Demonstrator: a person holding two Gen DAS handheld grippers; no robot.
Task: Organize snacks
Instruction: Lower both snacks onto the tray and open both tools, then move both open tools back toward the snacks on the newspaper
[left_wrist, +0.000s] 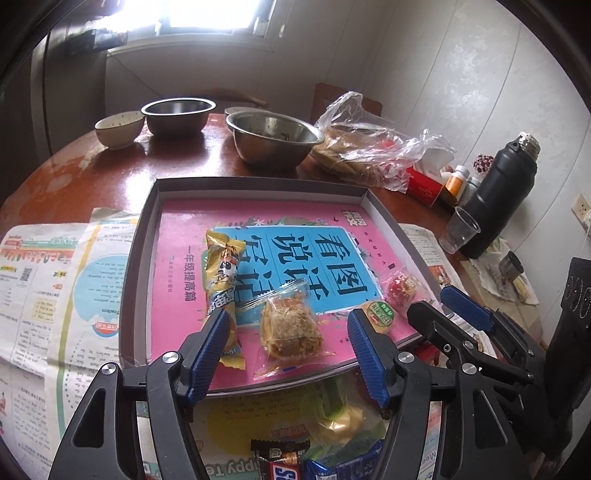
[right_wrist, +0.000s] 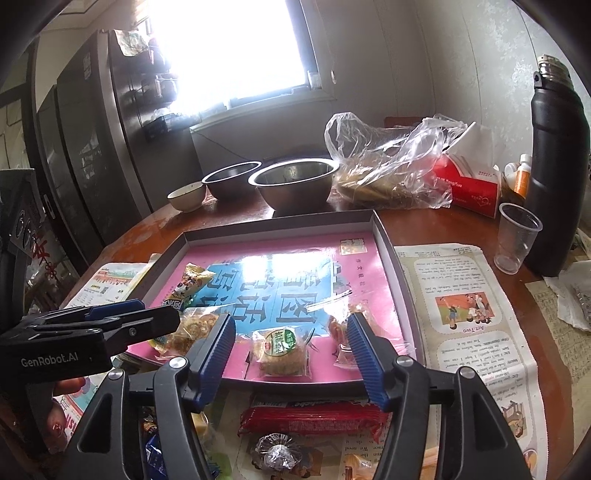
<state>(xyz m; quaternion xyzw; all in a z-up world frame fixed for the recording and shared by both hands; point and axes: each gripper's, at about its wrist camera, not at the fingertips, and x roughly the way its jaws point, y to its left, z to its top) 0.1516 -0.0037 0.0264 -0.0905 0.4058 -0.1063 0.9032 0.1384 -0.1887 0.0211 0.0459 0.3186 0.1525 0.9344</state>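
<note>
Nearest, loose on the newspaper (right_wrist: 461, 314) below the spread, empty right gripper (right_wrist: 291, 354): red wafer pack (right_wrist: 310, 415), long axis crosswise. Left gripper (left_wrist: 288, 350) likewise spread, empty. Beyond, already in the tray (left_wrist: 142, 258): floss cake (left_wrist: 290, 328), green-label cookie (right_wrist: 280, 349).

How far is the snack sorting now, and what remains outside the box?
Done: four snacks lie in the tray: a long gold wrapper, a floss cake, a green-label cake and a red candy. In hand: nothing; the left gripper and right gripper are both open and empty. Left: a red pack, a foil sweet and a chocolate bar still lie in front of the tray.
</note>
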